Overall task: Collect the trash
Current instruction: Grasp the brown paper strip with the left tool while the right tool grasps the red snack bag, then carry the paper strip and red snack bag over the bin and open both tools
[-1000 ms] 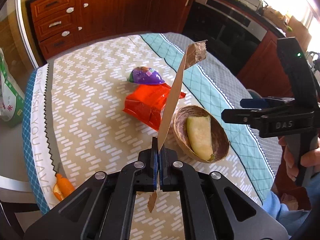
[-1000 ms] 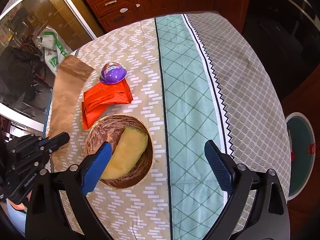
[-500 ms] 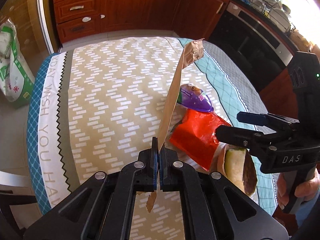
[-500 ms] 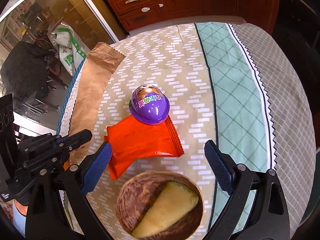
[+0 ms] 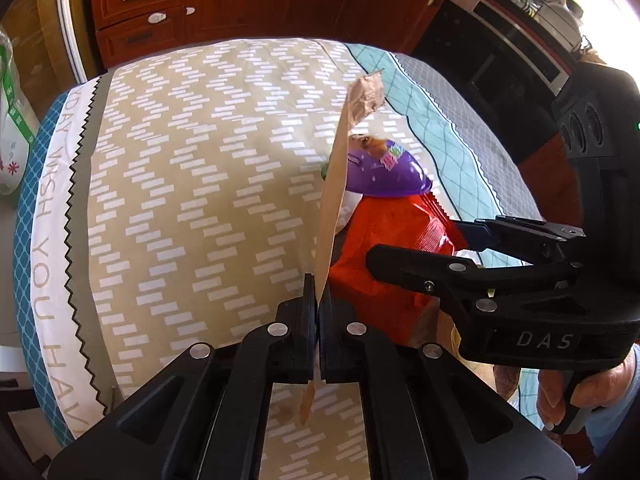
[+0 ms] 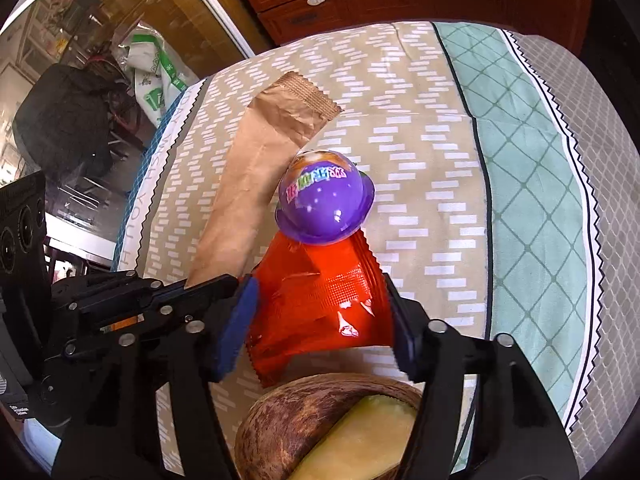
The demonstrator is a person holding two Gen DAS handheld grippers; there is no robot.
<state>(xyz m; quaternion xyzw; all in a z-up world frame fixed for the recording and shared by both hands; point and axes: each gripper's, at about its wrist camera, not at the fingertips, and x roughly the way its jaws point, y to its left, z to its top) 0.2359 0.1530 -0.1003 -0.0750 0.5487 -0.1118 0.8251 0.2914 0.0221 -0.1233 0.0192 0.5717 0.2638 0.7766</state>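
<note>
While the glossy orange-red foil snack wrapper (image 6: 320, 300) lies flat on the patterned tablecloth (image 6: 420, 120), the right gripper (image 6: 320, 328) straddles it; its jaws have just been closing, blue pads at the wrapper's two side edges, firm contact hard to confirm. Wrapper is crinkled, serrated ends, empty-looking, with a purple dome-shaped plastic capsule (image 6: 326, 204) sitting on its far end and a brown coconut-shell bowl (image 6: 304, 420) holding a pale yellow fruit slice just beside its near end. Left gripper (image 5: 318, 320) is clamped on a long brown paper bag (image 5: 334, 184), held up off the cloth. Judged progress: bag collected, wrapper being picked, capsule and bowl scraps left.
</note>
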